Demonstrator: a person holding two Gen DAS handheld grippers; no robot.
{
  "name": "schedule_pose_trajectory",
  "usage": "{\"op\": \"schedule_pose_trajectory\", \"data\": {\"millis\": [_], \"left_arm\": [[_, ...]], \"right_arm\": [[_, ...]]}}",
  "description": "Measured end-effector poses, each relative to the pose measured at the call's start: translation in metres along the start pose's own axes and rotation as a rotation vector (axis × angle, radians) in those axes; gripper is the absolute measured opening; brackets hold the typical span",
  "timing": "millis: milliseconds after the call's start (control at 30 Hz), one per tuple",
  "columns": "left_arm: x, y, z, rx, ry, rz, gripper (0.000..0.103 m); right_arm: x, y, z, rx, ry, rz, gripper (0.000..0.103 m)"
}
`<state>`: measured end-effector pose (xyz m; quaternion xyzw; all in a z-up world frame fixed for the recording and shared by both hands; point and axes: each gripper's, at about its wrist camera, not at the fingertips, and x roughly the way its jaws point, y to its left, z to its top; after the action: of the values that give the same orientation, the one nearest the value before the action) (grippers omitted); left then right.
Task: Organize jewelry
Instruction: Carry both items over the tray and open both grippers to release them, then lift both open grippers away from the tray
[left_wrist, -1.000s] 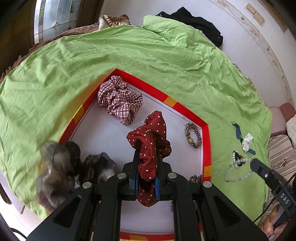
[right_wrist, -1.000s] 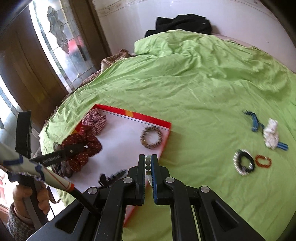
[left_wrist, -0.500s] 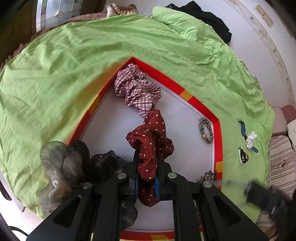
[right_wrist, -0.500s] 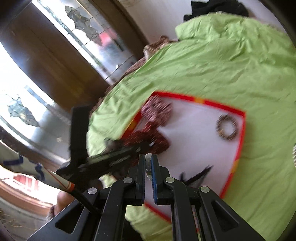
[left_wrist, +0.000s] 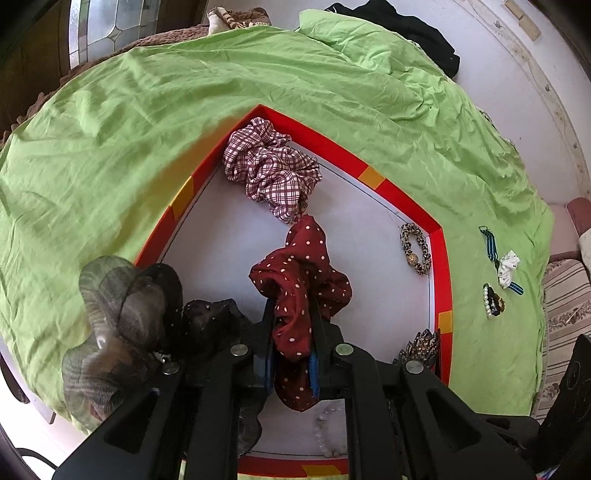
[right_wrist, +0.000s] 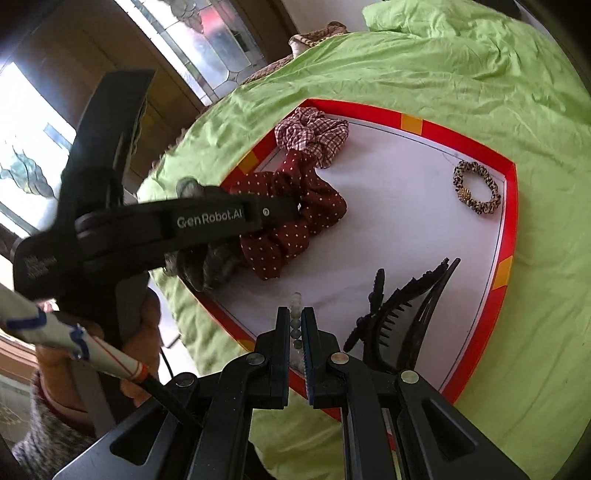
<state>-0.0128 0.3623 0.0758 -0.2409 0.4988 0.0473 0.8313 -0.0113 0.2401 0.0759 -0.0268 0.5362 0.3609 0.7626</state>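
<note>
My left gripper (right_wrist: 295, 206) is matte black, lettered "GenRobot.AI" in white. My right gripper (right_wrist: 295, 332) has blue-lined fingers (right_wrist: 308, 354) and silver screws. Behind them: a grey knit sleeve (right_wrist: 40, 439) and a bare hand (right_wrist: 144, 332).

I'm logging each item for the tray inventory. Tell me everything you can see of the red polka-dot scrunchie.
The red polka-dot scrunchie is dark red gathered fabric with small white dots, soft and crumpled. The left gripper is shut on it, and a fold hangs below the fingers. It sits over the white floor of the red-rimmed tray, its far tip at the plaid scrunchie; whether they touch is unclear.
</note>
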Motion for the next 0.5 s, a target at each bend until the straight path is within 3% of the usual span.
{"op": "schedule_pose_trajectory", "data": {"millis": [67,200,333,500], "left_arm": [[-0.003,-0.002,-0.001,0.004,-0.002,0.005,0.016],[-0.018,-0.004,-0.003,-0.005,-0.02,-0.008,0.029],[-0.038,-0.005,-0.005,-0.029,-0.049,-0.031,0.039],[-0.065,-0.012,-0.013,-0.033,-0.092,-0.02,0.04]], "right_arm": [[0.0,0.002,-0.002,-0.011,0.006,-0.002,0.011],[-0.011,0.006,-0.005,-0.037,-0.025,-0.021,0.038],[-0.027,0.013,-0.01,-0.067,-0.059,-0.038,0.039],[-0.056,0.013,-0.026,-0.089,-0.106,-0.058,0.044]]}}
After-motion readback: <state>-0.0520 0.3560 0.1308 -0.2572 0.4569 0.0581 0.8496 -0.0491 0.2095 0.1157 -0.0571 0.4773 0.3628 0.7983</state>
